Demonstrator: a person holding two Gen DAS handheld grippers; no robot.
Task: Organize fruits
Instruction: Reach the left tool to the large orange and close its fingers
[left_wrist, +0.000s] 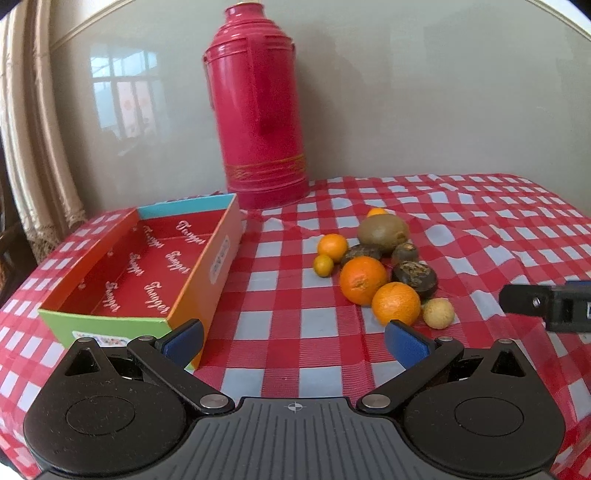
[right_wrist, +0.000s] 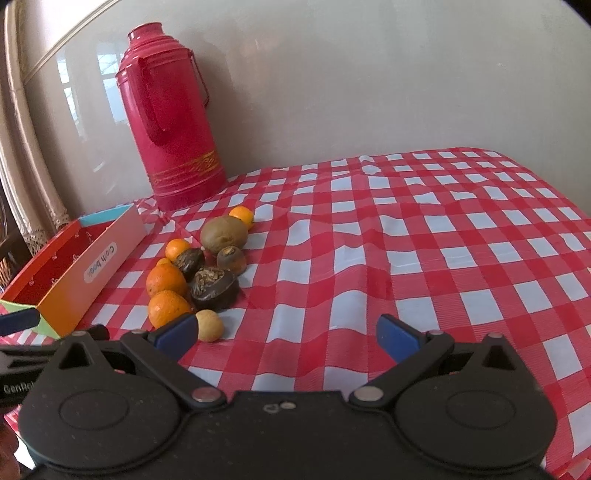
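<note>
A pile of fruit lies on the checked cloth: two oranges (left_wrist: 364, 280) (left_wrist: 396, 303), small mandarins (left_wrist: 333, 246), a green-brown kiwi (left_wrist: 383, 229), dark brown fruits (left_wrist: 414, 278) and a small pale round fruit (left_wrist: 438, 313). The pile also shows in the right wrist view, with the oranges (right_wrist: 166, 280), the kiwi (right_wrist: 224, 232) and the pale fruit (right_wrist: 209, 325). An empty open cardboard box (left_wrist: 201, 291) with a red inside stands to the left. My left gripper (left_wrist: 293, 341) is open and empty, in front of the box and pile. My right gripper (right_wrist: 286, 338) is open and empty, right of the pile.
A tall red thermos flask (left_wrist: 258, 110) stands at the back by the wall, behind the box; it also shows in the right wrist view (right_wrist: 171, 114). The red and white checked tablecloth (right_wrist: 443, 240) stretches away to the right. A curtain (left_wrist: 33, 147) hangs at far left.
</note>
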